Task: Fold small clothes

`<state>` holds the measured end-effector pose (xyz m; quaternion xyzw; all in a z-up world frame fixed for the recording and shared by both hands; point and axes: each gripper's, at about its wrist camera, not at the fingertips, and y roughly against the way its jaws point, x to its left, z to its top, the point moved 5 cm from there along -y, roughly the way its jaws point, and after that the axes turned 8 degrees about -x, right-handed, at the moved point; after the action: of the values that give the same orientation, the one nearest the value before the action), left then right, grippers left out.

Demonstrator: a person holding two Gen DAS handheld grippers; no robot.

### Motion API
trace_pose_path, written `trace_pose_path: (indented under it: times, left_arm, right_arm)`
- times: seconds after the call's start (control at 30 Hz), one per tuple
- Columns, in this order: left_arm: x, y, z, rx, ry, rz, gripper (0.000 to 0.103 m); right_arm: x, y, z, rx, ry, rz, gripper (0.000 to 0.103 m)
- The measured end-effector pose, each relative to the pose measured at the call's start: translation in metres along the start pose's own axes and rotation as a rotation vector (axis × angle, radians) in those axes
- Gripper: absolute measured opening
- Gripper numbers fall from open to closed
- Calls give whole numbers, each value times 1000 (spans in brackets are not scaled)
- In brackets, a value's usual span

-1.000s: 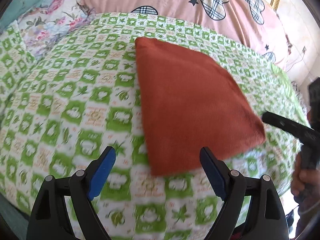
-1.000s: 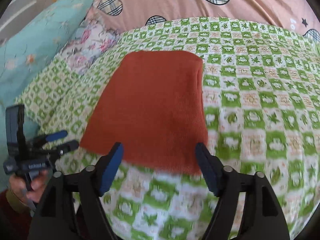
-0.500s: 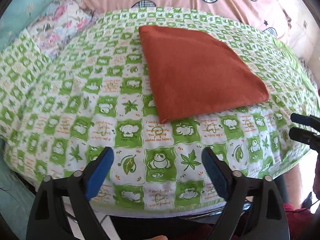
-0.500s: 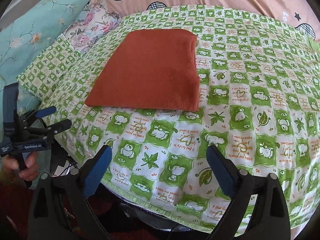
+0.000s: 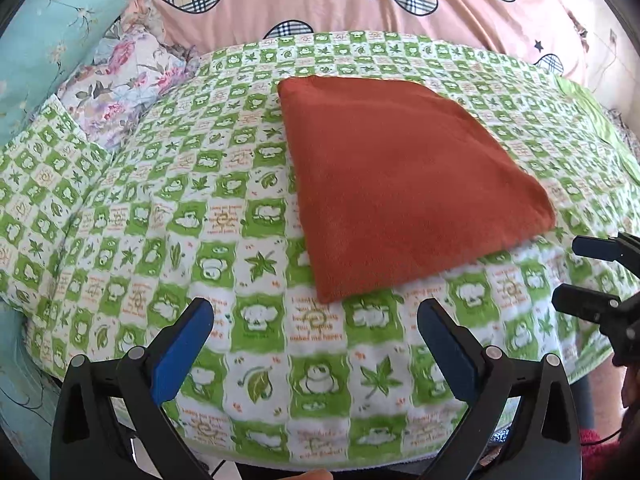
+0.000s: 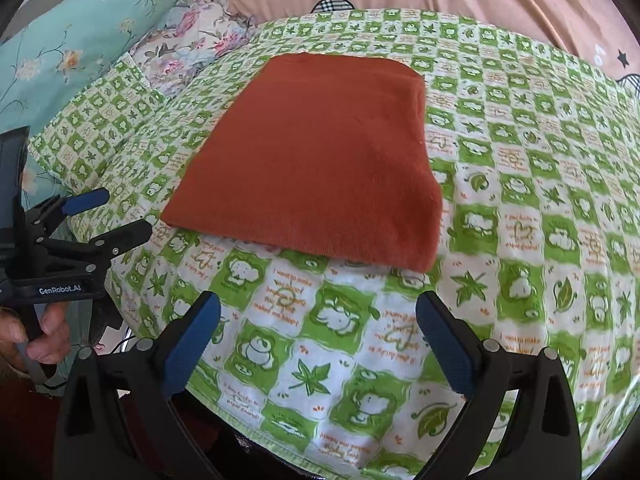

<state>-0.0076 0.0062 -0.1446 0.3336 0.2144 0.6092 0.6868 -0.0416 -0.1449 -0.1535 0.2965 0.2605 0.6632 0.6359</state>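
The left gripper [image 5: 312, 320] has its jaws spread wide with nothing between the blue pads [image 5: 180, 350]. The right gripper [image 6: 318, 312] is likewise spread and empty. Seen from the right wrist camera, a bare hand [image 6: 34, 336] grips the left gripper's handle.

Bed under a green-and-white checked cover [image 5: 168, 240]; a folded rust-red garment [image 5: 400, 192] flat upon it; pillows [image 6: 92, 28] behind
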Motion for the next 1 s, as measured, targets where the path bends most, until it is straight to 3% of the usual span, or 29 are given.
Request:
trace_pose_path:
  times: [0.57,1.0]
  left_arm:
    - [2,-6,32,-11,-5,54,102]
    - [5,-9,35,-5,10,79,102]
  right_arm:
    - [1,-11,32,16,49,-13,102]
    - [3,-12,44,16,55,0,102]
